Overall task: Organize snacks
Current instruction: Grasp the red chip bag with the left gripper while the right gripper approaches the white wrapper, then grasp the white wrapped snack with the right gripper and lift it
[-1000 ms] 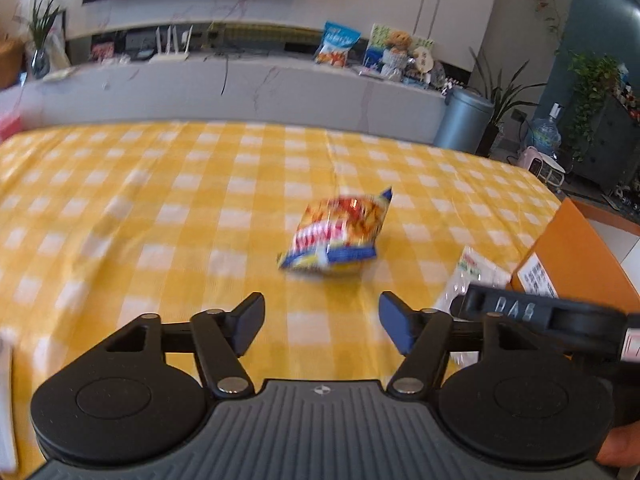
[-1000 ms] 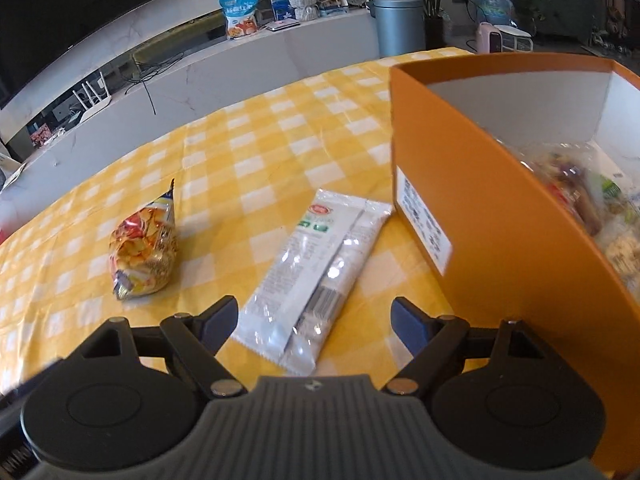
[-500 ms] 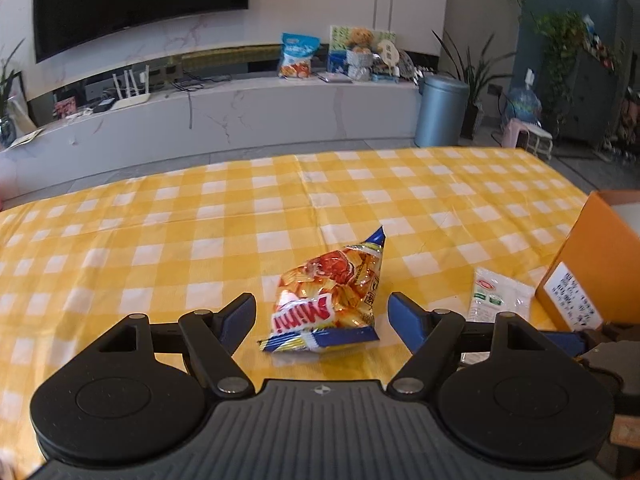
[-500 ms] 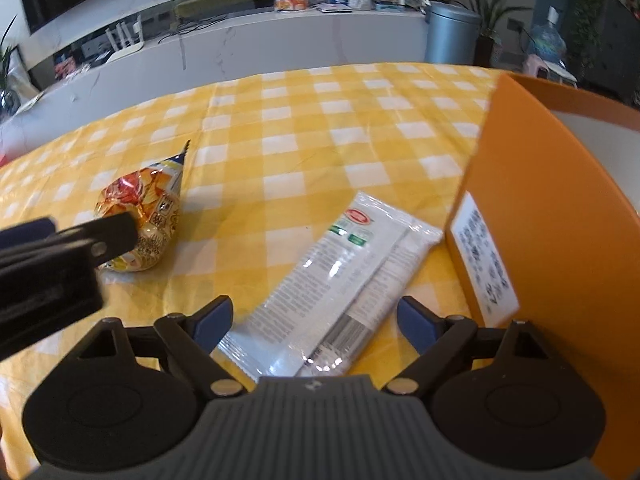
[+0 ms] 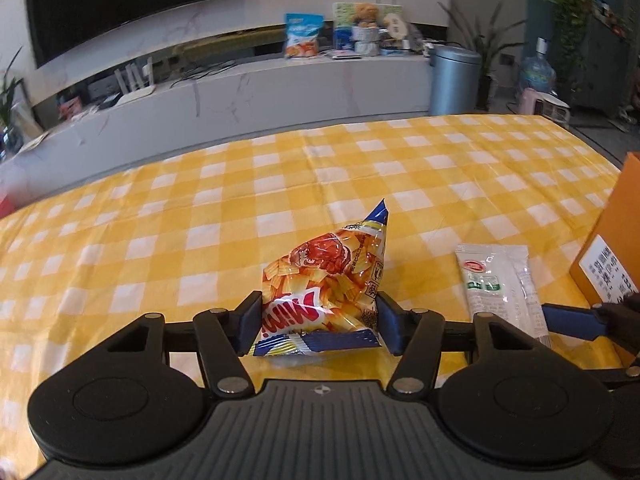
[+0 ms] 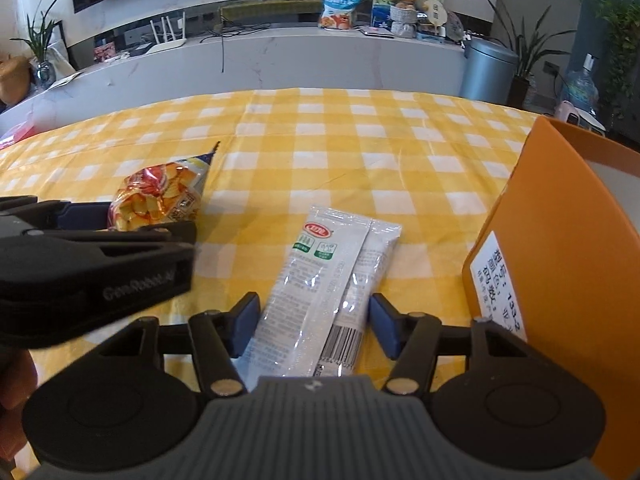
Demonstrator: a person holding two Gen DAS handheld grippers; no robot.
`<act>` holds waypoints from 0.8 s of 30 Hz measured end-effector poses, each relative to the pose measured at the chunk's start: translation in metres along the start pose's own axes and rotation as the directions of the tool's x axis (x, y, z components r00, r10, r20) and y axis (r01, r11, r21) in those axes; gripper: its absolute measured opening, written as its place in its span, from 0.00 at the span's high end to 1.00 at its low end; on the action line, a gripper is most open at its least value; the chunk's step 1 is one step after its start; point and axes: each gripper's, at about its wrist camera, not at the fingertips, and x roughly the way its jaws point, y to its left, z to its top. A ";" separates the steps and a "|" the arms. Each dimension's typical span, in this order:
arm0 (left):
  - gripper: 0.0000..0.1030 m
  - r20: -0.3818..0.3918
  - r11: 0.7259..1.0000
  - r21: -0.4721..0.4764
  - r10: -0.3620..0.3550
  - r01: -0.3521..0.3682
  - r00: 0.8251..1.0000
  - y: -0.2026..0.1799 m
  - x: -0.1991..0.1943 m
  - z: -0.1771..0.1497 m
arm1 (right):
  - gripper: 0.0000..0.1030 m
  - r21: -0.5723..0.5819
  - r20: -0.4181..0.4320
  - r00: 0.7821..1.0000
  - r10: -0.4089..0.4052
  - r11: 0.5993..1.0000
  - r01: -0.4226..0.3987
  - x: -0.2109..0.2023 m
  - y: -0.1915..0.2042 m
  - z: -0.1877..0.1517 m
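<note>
An orange-red chip bag [image 5: 324, 276] lies on the yellow checked tablecloth [image 5: 200, 200]. My left gripper [image 5: 318, 322] is closing on it, and both blue pads press the bag's lower end. The bag also shows in the right wrist view [image 6: 160, 196], behind the left gripper's body. A white snack packet pair [image 6: 320, 280] lies flat next to the orange box [image 6: 560, 220]. My right gripper [image 6: 314, 322] is closing around its near end, with the pads meeting its two long edges. In the left wrist view the packet [image 5: 496, 280] lies right of the chip bag.
The orange cardboard box [image 5: 616, 240] stands open at the table's right edge, its white label facing me. A person's hand [image 6: 16, 380] shows at lower left. Beyond the table are a white counter with snack bags, a grey bin [image 5: 454, 80] and plants.
Both grippers came down and forward onto their snacks. Each pair of jaws first widened, then narrowed onto the chip bag and the white packet. Both views rolled level.
</note>
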 end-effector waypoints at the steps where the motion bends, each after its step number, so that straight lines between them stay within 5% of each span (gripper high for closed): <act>1: 0.43 0.001 1.000 -0.010 0.007 -0.007 1.000 0.003 -0.003 0.000 | 0.47 -0.001 0.000 1.000 0.005 1.000 -0.005 -0.001 -0.001 0.000; 14: 0.47 0.033 0.992 -0.125 0.026 -0.021 0.999 0.008 -0.073 -0.020 | 0.51 -0.062 -0.025 0.994 0.104 0.992 -0.105 -0.034 0.002 -0.020; 24: 0.47 -0.035 0.974 -0.227 0.019 -0.027 0.999 0.002 -0.109 -0.049 | 0.51 -0.102 -0.006 0.987 0.161 0.982 -0.161 -0.092 -0.009 -0.050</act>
